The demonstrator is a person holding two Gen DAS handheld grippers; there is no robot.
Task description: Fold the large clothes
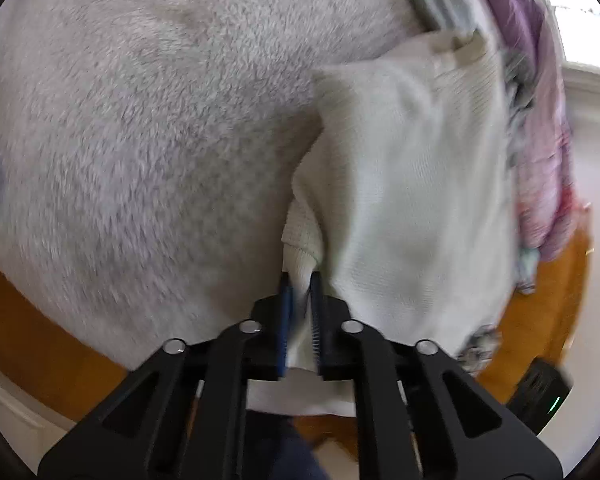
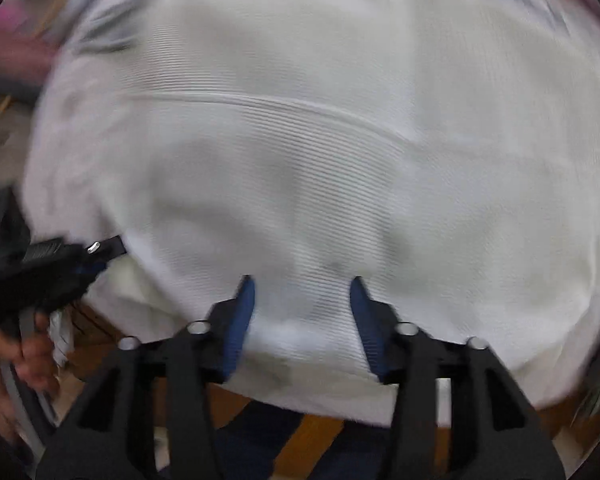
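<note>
My left gripper (image 1: pixel 300 280) has its jaws pinched nearly together on a fold of the white sweater (image 1: pixel 412 184), the knit cloth squeezed between the blue pads and bunching up just ahead of the fingertips. From that pinch the sweater spreads forward and to the right of the gripper, lying over a fuzzy grey blanket (image 1: pixel 140 120) that fills everything ahead and to the left. Past the sweater, far to the right, I see a heap of pink and purple clothes (image 1: pixel 540 140), and an orange-brown table (image 1: pixel 540 320) shows under the blanket's edge below and to the right. Through the right wrist camera, my right gripper (image 2: pixel 302 284) stands with its jaws wide apart and nothing clamped between them; the sweater (image 2: pixel 320 140) lies directly ahead, filling almost the whole view, and its near hem runs across between and under the blue fingers (image 2: pixel 242 312). I cannot tell whether the pads touch the cloth, since the picture is smeared. Off to the left of the right gripper I make out the left gripper (image 2: pixel 80 256) biting the sweater's edge, with the hand (image 2: pixel 20 356) that holds it below, well to the left.
</note>
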